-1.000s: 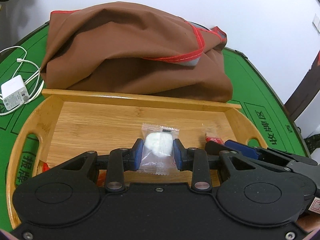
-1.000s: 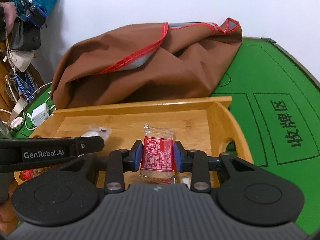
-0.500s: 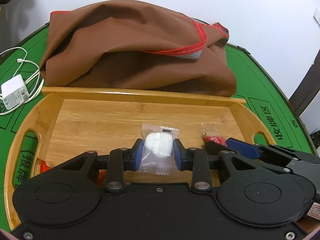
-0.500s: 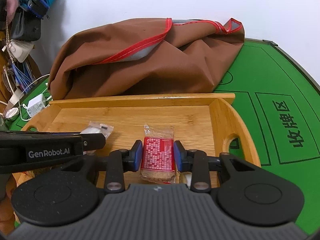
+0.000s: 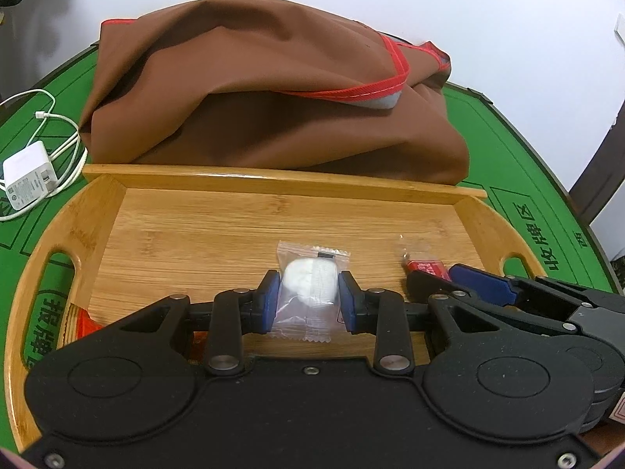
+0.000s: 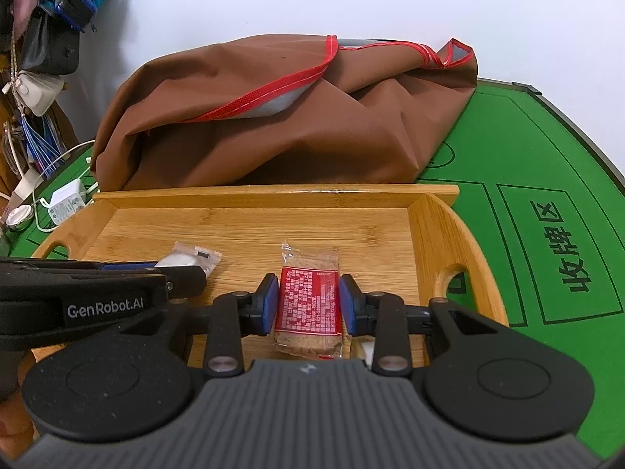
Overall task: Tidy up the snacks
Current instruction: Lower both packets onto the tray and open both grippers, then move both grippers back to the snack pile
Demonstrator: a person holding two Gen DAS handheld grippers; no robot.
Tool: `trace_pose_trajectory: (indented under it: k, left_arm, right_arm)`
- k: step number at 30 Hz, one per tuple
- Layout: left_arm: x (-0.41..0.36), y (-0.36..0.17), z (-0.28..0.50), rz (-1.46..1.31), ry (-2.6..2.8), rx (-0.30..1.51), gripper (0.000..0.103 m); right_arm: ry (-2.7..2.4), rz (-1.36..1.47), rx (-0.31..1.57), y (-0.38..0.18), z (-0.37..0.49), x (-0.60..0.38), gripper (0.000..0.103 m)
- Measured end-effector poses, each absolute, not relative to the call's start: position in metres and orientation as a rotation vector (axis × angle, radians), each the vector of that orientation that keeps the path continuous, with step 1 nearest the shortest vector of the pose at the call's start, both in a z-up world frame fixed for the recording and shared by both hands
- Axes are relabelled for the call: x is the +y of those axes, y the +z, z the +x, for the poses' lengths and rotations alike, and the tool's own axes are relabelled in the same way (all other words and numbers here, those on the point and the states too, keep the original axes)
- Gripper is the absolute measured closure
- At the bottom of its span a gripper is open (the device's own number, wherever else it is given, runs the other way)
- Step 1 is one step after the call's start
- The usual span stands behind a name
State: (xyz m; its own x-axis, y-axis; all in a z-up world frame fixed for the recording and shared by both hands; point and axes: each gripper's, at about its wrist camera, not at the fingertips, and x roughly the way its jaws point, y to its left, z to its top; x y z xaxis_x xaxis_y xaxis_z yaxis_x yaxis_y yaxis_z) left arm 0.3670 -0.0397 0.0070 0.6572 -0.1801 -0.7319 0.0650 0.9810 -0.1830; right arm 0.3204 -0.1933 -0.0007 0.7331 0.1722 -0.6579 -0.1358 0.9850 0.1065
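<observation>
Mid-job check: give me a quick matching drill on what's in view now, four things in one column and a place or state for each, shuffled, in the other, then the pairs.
Things:
1. white snack in clear wrapper
2. red-labelled snack packet
3. brown cloth bag
4. white charger

Places or states:
A. on the green table, left of the tray in the left wrist view
B. gripped in the right claw
C. slumped behind the wooden tray
D. gripped in the left claw

Pairs: 1-D, 2-B, 3-C, 4-A
</observation>
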Motion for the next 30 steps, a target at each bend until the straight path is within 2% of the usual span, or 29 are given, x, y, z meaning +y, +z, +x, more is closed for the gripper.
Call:
trace_pose_trajectory:
  k: [11,16,18,24,30]
  left_arm:
    - [-0.039,0.008,0.364,-0.141,-0.120,0.836,0.070]
    - [-0.036,0.014,0.357,-0.118,-0.097,0.812,0.056]
    - [-0.034,0.018,0.352,-0.107,-0.081,0.797,0.045]
    - [-0.028,0.028,0.329,-0.088,-0.083,0.756,0.024]
    - [-0.020,0.041,0.295,-0.068,-0.124,0.718,0.015]
  right_arm:
    - [0.167,0.055,0.727,0.001,0.319,-0.193,0.057]
    - [0.166,0.058,0.715,0.005,0.312,-0.195,0.052]
    - [0.166,0.056,0.704,0.008,0.308,-0.197,0.045]
    - [0.175,0.058,0.681,0.019,0.294,-0.202,0.038]
    - [0.218,0.025,0.634,0.031,0.267,-0.203,0.029]
